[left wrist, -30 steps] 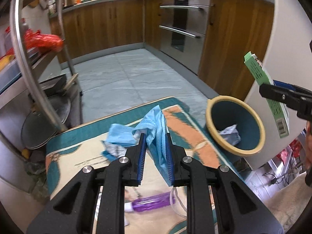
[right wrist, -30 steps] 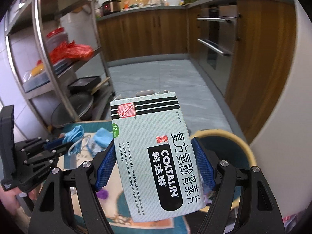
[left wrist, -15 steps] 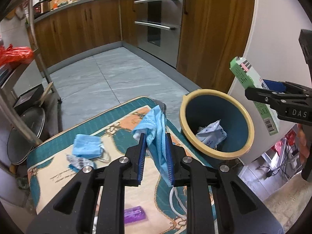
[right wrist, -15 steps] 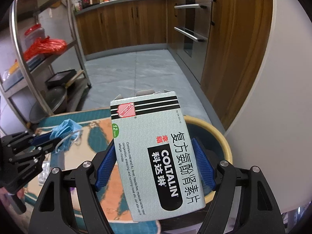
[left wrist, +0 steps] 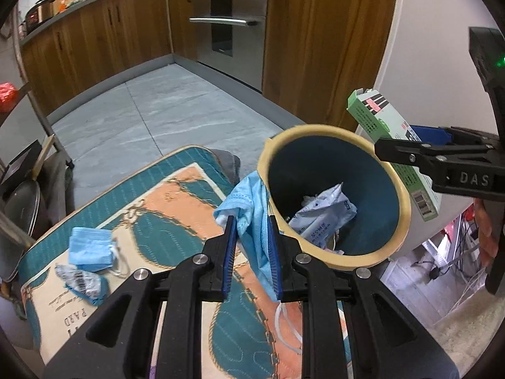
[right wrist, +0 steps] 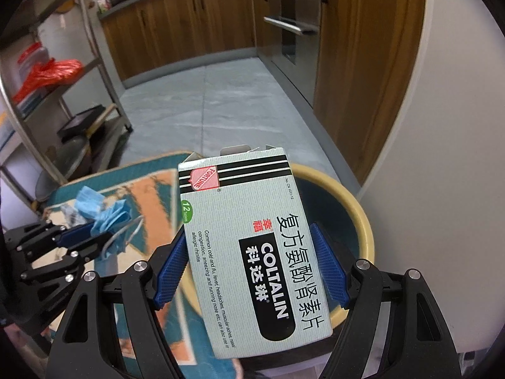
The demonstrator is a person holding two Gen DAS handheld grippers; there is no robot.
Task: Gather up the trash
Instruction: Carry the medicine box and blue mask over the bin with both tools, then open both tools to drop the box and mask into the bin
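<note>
Quick update on the trash run: both grippers had been swung over toward the bin in the last second, so the view was shifted from the kitchen floor and metal shelving to the bin itself. The left gripper was kept pinched on a crumpled blue face mask, jaws nearly pressed together with the fabric bunched between them and an ear loop dangling below. The yellow-rimmed trash bin was now sat just ahead and to the right of those jaws, the mask nearly brushing the rim, where a second earlier it had been well off to the side.

The right gripper was held spread wide around a Coltalin medicine box, gripped by its long edges, tilted, top flap open. The bin opening was partly hidden right behind the box.

A white wrapper was already seen inside the bin. Still left on the patterned mat, well to the left of the left jaws: a folded blue mask and a crinkled wrapper.

So both drops looked close, probably just a bit more forward travel needed before release.
</note>
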